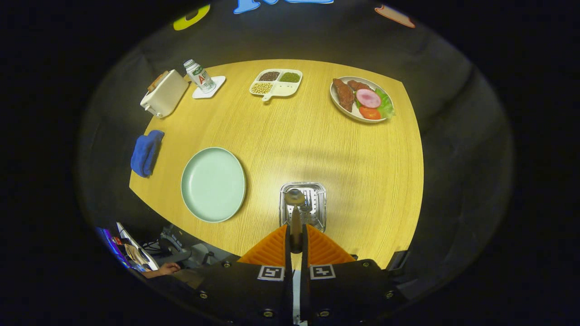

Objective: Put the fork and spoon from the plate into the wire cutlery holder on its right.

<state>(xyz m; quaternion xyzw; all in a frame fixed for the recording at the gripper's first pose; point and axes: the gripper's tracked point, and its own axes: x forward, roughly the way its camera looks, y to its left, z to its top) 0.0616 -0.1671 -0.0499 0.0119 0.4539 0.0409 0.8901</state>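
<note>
A wooden desk (317, 149) is seen from above, its near edge curving just beneath the claw (296, 244) and its right edge falling away into dark booth floor. Broad bare wood is left open across the middle of the desk, between the front items and the row at the back.

The claw is closed on a spoon (295, 213), whose handle is pinched between both fingers; its bowl is held over the wire cutlery holder (302, 206), which stands just ahead of the fingertips near the desk's front edge. Inside the holder, tines of a fork (307, 209) are partly made out through the wire, though its handle is hidden behind the spoon. The pale green plate (213, 184) lies empty to the left of the holder, well apart from the claw.

Along the far side are set a white toaster (164, 93), a small bottle (199, 76) on a white coaster (209, 87), a divided dish of beans (276, 82) and a plate of meat and salad (361, 98). A blue cloth (146, 153) hangs over the left edge. Below the desk's front corner, a person's hand (166, 269) is glimpsed amid clutter too small to be identified.
</note>
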